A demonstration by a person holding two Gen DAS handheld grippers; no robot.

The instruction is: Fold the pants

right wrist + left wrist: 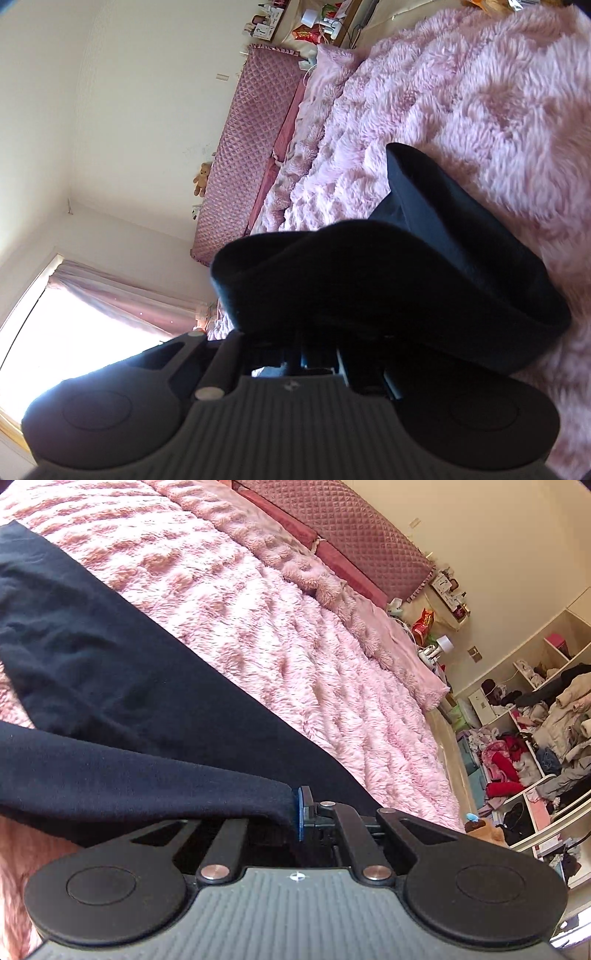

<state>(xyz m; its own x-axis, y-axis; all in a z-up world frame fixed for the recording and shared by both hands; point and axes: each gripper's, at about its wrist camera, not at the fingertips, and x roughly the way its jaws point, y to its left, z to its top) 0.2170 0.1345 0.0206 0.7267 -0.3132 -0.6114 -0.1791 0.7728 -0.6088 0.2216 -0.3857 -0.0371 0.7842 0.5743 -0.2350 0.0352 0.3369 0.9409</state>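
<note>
The dark navy pants (122, 701) lie on the fluffy pink blanket (258, 627), long axis running diagonally away from the left gripper (295, 814), which is pinching a folded edge. The right gripper (314, 354) has cloth draped over its tips; whether it grips cannot be told. A quilted headboard (354, 528) and cluttered shelves (535, 720) stand beyond.
</note>
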